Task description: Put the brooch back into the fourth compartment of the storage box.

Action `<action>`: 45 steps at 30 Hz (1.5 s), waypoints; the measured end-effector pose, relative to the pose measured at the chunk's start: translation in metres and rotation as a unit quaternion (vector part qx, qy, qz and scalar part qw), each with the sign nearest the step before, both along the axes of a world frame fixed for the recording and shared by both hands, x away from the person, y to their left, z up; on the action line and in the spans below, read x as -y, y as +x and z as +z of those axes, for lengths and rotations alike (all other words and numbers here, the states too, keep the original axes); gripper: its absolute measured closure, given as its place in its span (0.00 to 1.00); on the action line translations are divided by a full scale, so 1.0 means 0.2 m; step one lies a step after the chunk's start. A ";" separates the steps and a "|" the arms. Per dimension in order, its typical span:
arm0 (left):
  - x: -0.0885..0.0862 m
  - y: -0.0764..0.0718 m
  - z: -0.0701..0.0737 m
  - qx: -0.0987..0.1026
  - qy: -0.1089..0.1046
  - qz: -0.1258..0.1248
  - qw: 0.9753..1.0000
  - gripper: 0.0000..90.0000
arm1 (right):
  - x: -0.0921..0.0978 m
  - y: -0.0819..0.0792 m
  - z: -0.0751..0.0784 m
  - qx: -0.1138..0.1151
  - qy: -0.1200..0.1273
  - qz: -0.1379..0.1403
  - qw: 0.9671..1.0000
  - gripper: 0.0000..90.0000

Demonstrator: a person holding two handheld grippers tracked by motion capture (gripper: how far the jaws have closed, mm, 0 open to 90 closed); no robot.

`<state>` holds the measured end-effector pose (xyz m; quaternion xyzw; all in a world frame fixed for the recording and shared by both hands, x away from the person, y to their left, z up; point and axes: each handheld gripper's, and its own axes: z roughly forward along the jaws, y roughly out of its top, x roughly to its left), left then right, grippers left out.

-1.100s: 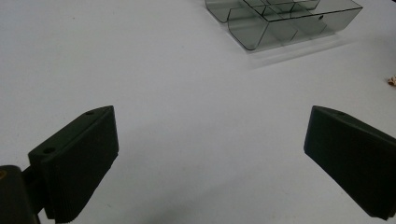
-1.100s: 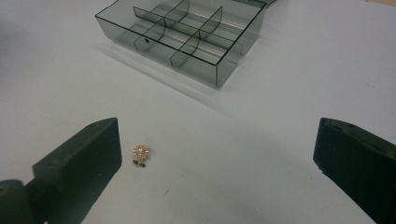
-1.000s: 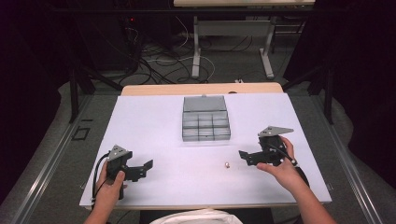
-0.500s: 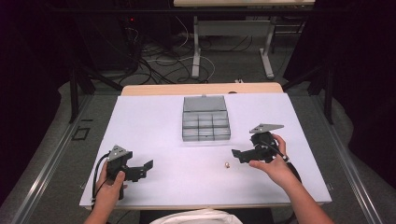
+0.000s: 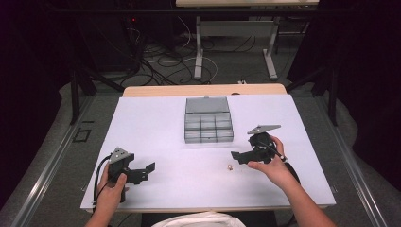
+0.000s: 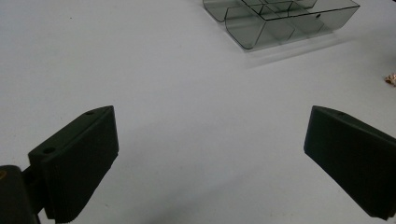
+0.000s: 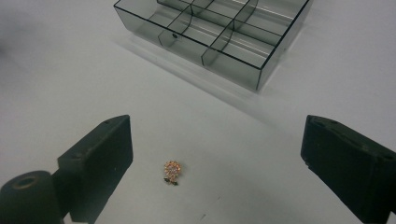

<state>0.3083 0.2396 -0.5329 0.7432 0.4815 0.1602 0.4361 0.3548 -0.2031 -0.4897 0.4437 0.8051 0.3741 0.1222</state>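
A tiny gold and pink jewel lies on the white table, seen small in the high view as the jewel. My right gripper hovers open just right of it, jaws wide, the jewel between and slightly ahead of them. In the high view the right gripper points left toward the jewel. A clear grey compartment box with its lid up stands at the table's middle; the box has empty cells. My left gripper rests open at the front left, nothing between its jaws.
The white table top spreads around the box. The jewel peeks in at the right edge of the left gripper view, and the box sits at its top. Cables and table legs lie on the floor beyond.
My right gripper has moved left and slightly forward toward the jewel. The left gripper has stayed put.
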 end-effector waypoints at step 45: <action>0.00 0.00 0.00 0.001 0.000 -0.001 1.000 0.04 | -0.12 0.11 -0.14 -0.116 0.006 -0.015 0.993 0.38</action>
